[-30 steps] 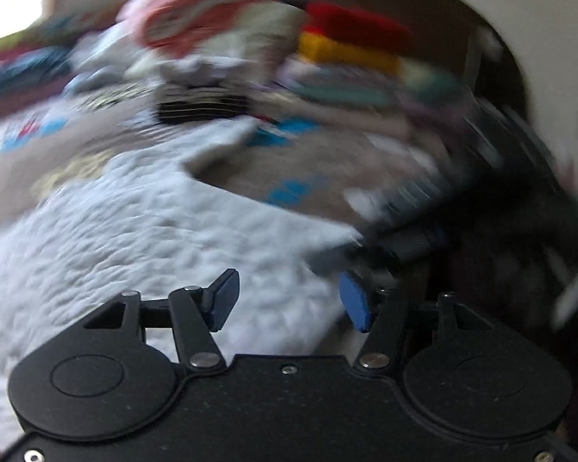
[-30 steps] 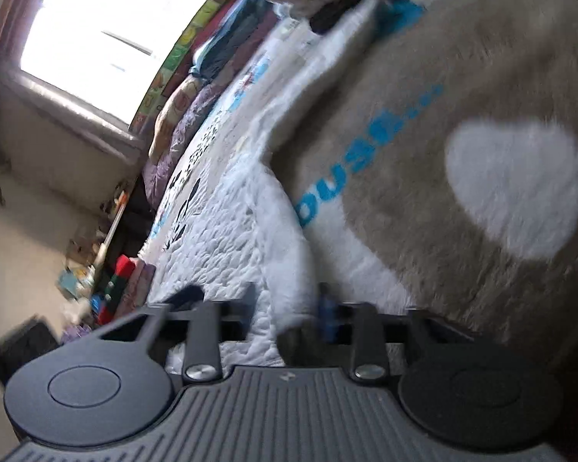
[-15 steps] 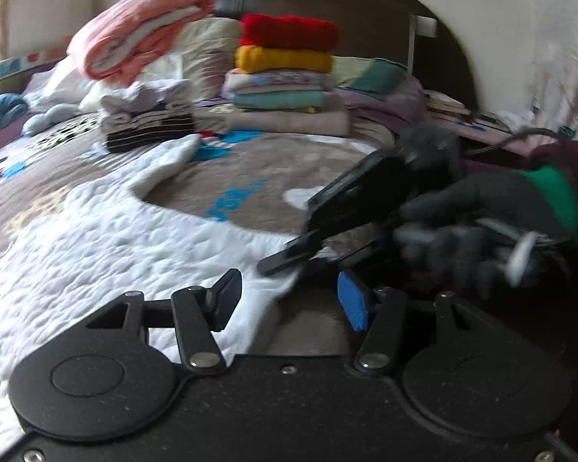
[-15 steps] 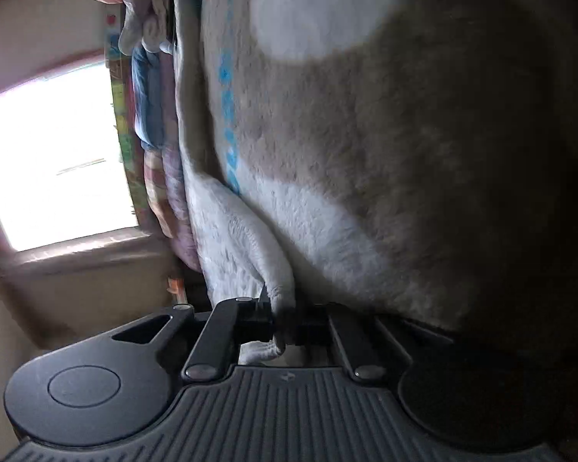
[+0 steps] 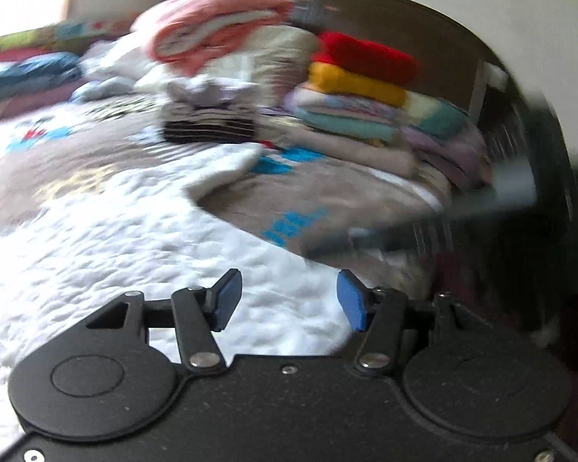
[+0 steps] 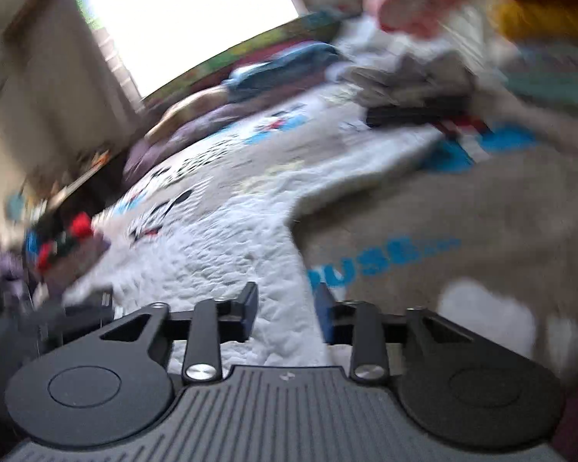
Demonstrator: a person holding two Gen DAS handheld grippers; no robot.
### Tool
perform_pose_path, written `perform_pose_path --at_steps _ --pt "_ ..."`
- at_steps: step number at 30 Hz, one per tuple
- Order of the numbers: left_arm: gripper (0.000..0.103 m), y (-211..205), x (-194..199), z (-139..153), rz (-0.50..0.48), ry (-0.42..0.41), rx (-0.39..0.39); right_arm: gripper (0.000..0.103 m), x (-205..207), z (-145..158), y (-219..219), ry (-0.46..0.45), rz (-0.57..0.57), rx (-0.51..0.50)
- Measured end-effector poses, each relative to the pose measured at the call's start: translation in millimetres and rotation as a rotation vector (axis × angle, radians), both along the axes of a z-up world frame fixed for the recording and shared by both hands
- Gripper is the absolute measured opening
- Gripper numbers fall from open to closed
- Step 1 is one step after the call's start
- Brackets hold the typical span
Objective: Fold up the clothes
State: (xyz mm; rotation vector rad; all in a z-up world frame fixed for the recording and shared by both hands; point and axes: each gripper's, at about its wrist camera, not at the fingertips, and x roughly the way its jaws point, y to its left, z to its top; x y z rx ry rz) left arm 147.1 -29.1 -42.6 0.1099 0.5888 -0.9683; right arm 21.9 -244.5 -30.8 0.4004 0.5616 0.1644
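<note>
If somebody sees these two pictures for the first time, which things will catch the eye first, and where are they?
The white quilted garment spreads over the bed in front of both open grippers, the left gripper and the right gripper. Behind it, near the dark headboard, stands a stack of folded clothes with a red piece on top and a yellow one under it. In the right wrist view a bright window fills the upper left.

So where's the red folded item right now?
In the left wrist view the red item sits upper right, atop the yellow one on the folded stack by the headboard.
</note>
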Motion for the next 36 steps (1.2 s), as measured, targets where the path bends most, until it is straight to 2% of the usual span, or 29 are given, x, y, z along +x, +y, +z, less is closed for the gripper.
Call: perform_pose_path --at_steps 3,4,6,8,11,13,16,20,24,29,34,36 --pt "0.045 -1.9 18.4 -1.5 0.093 0.047 -0.024 0.020 25.3 -24.9 3.6 0.123 0.044 -0.029" --pt "0.043 -2.5 24.5 -2.0 0.124 0.063 -0.032 0.019 27.1 -36.6 0.1 0.154 0.031 0.010" --pt "0.035 -10.6 33.0 -2.7 0.172 0.063 -0.023 0.017 23.1 -38.7 -4.6 0.145 0.025 0.056" --pt "0.034 -22.5 40.1 -0.5 0.198 0.035 -0.014 0.017 19.1 -40.8 -9.3 0.136 0.019 0.103" --pt "0.027 -43.8 56.2 2.1 0.242 -0.009 0.000 0.017 14.5 -46.7 -15.2 0.124 0.007 0.176" --pt "0.027 -59.1 75.1 -3.4 0.277 0.021 0.034 0.017 30.2 -58.3 -6.4 0.113 0.003 0.209" --pt "0.027 -77.0 93.8 -27.0 0.244 0.101 0.170 0.017 41.6 -66.2 -1.2 0.108 0.011 0.231" --pt "0.027 -60.8 97.0 -9.9 0.281 0.073 0.105 0.015 41.0 -64.5 -8.9 0.123 0.034 0.275" --pt "0.027 -44.1 101.9 6.8 0.328 0.049 0.041 0.020 33.2 -44.9 -36.9 0.042 0.015 0.302" --pt "0.026 -32.6 115.3 10.4 0.441 0.047 0.042 0.020 91.2 -14.4 -59.3 -0.072 0.012 0.178" --pt "0.026 -42.2 118.3 12.1 0.495 0.021 0.087 0.020 178.5 14.6 -35.4 -0.177 0.150 -0.162" --pt "0.025 -48.0 122.9 15.2 0.507 0.004 0.108 0.020 204.0 12.6 -33.8 -0.207 0.195 -0.183"
